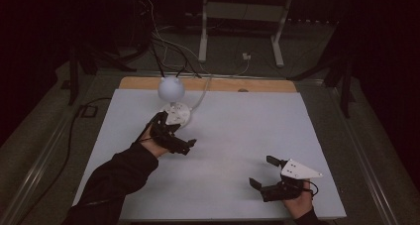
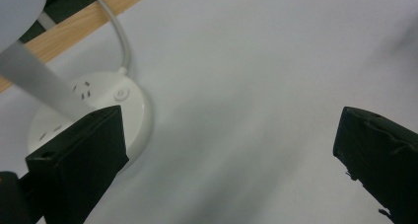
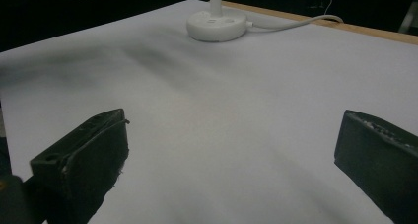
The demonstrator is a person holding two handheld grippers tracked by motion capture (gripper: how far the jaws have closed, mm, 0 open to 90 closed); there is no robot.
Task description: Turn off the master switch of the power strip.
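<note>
The right tool (image 3: 231, 150) has its two black jaws wide apart with nothing between them. Below them is the white bench (image 3: 222, 110). Far off stands a round white lamp base (image 3: 216, 25), and a white cord (image 3: 296, 21) runs from it.

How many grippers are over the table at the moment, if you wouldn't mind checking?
2. The left gripper is beside the round base of the white lamp near the table's far left. The right gripper is at the near right corner. Both are open and empty.
</note>
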